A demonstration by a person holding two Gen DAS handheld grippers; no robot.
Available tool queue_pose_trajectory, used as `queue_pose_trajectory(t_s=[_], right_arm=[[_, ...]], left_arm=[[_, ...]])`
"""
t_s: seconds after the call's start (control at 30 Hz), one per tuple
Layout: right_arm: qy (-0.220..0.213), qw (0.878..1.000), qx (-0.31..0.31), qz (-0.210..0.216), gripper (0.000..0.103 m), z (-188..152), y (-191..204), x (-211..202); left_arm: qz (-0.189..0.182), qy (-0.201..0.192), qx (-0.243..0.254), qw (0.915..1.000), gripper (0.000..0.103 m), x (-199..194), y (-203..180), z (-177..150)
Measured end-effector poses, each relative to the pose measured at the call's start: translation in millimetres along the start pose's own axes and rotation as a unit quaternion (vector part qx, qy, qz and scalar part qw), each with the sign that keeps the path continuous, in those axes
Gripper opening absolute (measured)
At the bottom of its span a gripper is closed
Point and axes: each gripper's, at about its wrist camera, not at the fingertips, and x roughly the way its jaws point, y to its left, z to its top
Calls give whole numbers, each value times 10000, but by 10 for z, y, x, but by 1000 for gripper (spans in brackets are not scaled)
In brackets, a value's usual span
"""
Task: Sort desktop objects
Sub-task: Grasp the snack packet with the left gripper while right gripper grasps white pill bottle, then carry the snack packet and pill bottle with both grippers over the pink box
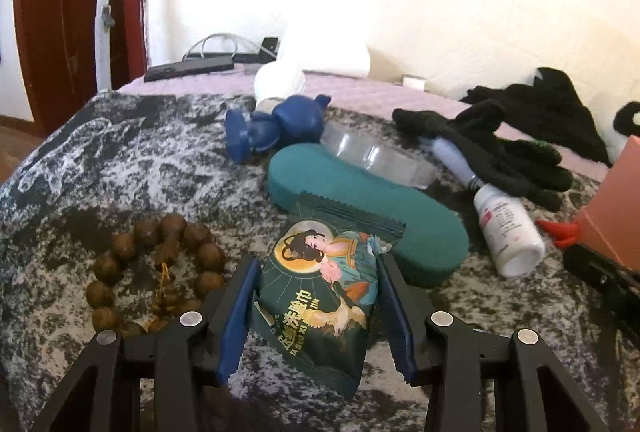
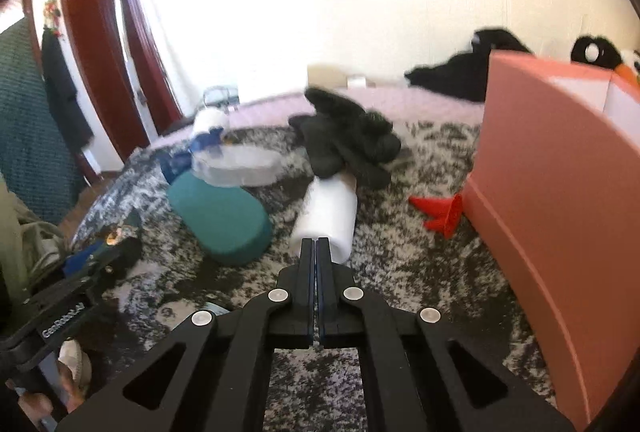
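Observation:
My left gripper (image 1: 316,264) is shut on a dark green printed packet (image 1: 320,296), its blue pads pressing both sides, just above the speckled cloth. Beyond it lie a teal case (image 1: 360,191), a clear plastic case (image 1: 376,155), a blue figurine (image 1: 276,123), a white bottle (image 1: 508,232) and black gloves (image 1: 500,143). A wooden bead bracelet (image 1: 152,264) lies to the left. My right gripper (image 2: 315,244) is shut and empty, just short of the white bottle (image 2: 328,216). The left gripper with the packet (image 2: 120,236) shows at the left of the right wrist view.
A pink box (image 2: 560,191) stands at the right, with a red plastic piece (image 2: 440,209) at its foot. Black gloves (image 2: 348,147) and the teal case (image 2: 220,216) lie ahead. A phone and cables (image 1: 192,65) sit at the far edge. A door (image 1: 52,11) is on the left.

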Motion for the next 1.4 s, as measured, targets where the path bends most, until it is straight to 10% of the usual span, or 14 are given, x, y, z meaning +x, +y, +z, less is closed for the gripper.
queue_pose_trajectory(t_s=[0.23, 0.27, 0.37, 0.4, 0.57, 0.83, 0.87, 0.93, 1.4], right_arm=[[238, 9996, -41, -154, 5, 23, 8, 161], [311, 9993, -50, -190, 14, 33, 10, 219], [354, 9988, -159, -295, 100, 27, 63, 316], [236, 9987, -204, -392, 102, 16, 87, 307], [-375, 9904, -566, -1207, 103, 153, 221, 189], [1037, 9908, 133, -864, 101, 193, -38, 1043], [932, 9919, 273, -818, 97, 214, -89, 1036], [708, 9937, 496, -708, 47, 250, -173, 986], [266, 9977, 464, -416, 46, 206, -154, 399]], left_arm=[[-45, -92, -154, 9998, 50, -18, 75, 27], [-83, -104, -210, 9997, 50, -15, 95, 30], [-95, -109, -304, 9994, 50, 1, 136, 36], [-124, -100, -358, 9992, 50, 9, 155, 39], [-195, 2, -561, 9982, 50, 62, 220, 38], [-223, 91, -621, 9978, 50, 120, 217, 25], [-246, 106, -618, 9977, 50, 127, 215, 23], [-272, 104, -588, 9978, 50, 126, 202, 22], [-281, -177, -382, 9987, 50, -163, 98, 137]])
